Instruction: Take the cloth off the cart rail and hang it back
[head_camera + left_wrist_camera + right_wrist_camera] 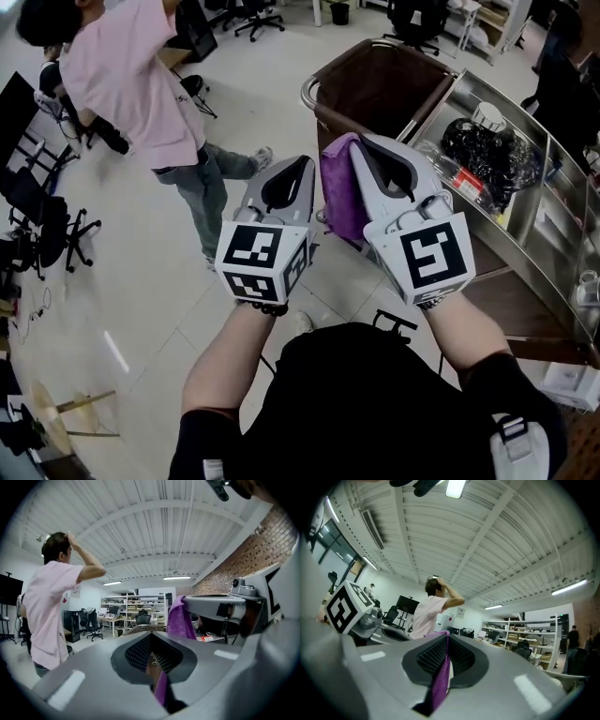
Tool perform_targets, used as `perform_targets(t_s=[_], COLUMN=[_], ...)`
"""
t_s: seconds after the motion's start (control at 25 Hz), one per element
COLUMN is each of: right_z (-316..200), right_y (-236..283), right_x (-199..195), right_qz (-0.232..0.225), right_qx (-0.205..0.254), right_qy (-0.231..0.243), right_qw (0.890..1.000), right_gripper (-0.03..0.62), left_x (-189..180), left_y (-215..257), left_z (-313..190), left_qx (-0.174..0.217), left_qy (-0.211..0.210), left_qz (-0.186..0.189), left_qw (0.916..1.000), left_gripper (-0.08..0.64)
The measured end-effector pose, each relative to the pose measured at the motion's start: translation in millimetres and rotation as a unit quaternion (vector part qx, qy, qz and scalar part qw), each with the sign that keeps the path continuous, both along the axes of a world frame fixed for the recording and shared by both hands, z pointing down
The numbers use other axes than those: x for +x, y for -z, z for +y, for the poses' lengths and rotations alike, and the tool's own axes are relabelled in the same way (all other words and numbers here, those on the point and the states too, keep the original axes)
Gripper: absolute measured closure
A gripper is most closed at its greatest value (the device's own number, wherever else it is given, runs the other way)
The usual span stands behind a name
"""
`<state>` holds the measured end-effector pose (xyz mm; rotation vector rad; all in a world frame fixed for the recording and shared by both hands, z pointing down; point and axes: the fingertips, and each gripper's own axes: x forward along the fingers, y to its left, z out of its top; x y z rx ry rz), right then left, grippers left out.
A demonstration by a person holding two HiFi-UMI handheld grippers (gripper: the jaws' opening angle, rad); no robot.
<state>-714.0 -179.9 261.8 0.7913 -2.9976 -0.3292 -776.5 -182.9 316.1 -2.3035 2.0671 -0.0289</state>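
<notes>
A purple cloth [339, 192] hangs between my two grippers, which I hold side by side and level in front of me. My right gripper [370, 142] is shut on its upper edge, and the cloth [440, 681] runs up between the dark pads. My left gripper [292, 167] is shut on another part of it; a purple strip [161, 690] shows low between its jaws. From the left gripper view, the rest of the cloth [180, 620] drapes down from the right gripper. The cart's metal rail [323, 73] lies just beyond the grippers, around a brown bin.
A person in a pink shirt [141, 84] stands on the tiled floor to the left. A stainless shelf [525, 202] of the cart on the right holds a black bag [487, 150] and small items. Office chairs [56, 234] stand at far left.
</notes>
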Motion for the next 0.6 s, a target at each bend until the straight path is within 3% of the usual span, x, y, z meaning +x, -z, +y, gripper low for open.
perform_targets(t_s=[0.16,0.24,0.32,0.6], right_z=[10,24,33,38], right_y=[13,32,45,93], right_x=[-23,-55,-91,-161], right_qz=[-0.008,-0.021,-0.005,-0.027], right_qx=[0.012,0.030,0.016,0.056], right_qy=[-0.029,-0.039,-0.060,-0.101], right_qw=[0.999,0.999,0.998,0.993], right_gripper=[0.586,0.586,0.586,0.586], left_x=[-22,-53,-89,-154], left_y=[10,23,40,73], left_z=[9,23,30,37], left_qx=[0.002,0.003,0.004,0.005], left_qy=[-0.030,-0.046,-0.060,-0.110], left_qz=[-0.005,-0.004,0.000,0.009], left_qw=[0.9995,0.9990,0.9982,0.9939], left_gripper=[0.563,0.563,0.563,0.563])
